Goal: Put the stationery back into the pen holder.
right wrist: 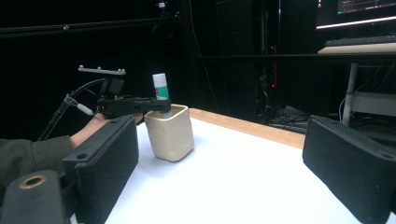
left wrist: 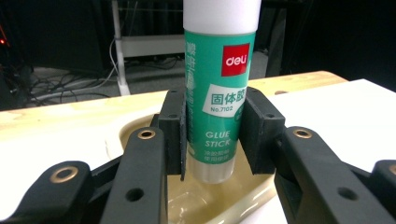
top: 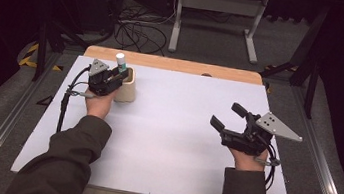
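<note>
White worktop [top: 164, 141] with a wooden strip along its far edge. Cream square cup [top: 126, 87] standing upright toward the far left. Right gripper [top: 229, 117] hovering over the near right, well apart from the cup, fingers [right wrist: 348, 164] spread wide with nothing between. Left gripper [top: 121, 75] poised over the cup's rim, fingers [left wrist: 173, 126] clamped on a green-and-white deli glue stick [left wrist: 218, 88], held upright, white cap upward, lower end dipping just inside the cup's mouth.

Gripper [left wrist: 211, 135] clamps glue stick [left wrist: 218, 88] above cup [left wrist: 140, 128].
</note>
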Demonstrator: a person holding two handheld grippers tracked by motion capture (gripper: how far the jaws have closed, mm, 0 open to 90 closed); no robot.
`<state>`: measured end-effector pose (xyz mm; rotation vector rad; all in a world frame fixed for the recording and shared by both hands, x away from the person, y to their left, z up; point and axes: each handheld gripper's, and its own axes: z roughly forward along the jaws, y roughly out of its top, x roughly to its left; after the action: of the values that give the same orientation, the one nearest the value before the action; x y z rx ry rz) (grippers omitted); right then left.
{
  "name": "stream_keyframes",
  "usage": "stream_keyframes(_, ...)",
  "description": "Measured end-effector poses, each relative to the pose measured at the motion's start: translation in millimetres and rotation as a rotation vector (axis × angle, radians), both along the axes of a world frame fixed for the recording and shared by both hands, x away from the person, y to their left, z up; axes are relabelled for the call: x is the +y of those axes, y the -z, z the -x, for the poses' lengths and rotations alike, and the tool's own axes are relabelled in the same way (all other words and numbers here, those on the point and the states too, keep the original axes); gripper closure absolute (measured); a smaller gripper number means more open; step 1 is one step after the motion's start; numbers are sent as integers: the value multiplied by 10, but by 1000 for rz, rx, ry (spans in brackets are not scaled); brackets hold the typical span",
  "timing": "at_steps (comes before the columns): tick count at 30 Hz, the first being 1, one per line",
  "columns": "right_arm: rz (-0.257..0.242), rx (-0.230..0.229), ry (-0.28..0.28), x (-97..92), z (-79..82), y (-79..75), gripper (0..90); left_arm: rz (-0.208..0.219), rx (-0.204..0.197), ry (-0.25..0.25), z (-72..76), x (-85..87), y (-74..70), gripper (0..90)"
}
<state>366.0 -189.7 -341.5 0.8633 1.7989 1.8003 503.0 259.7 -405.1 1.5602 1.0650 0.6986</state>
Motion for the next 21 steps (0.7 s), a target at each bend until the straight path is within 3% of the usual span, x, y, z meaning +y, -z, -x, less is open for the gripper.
stream_keyframes(9, 3, 1, 1, -3, 6, -5, 111, -10, 43, -21, -35, -35, 59, 652)
stream_keyframes(21, 4, 0, -2, -6, 7, -7, 112, 0, 40, -39, -53, -2, 53, 642)
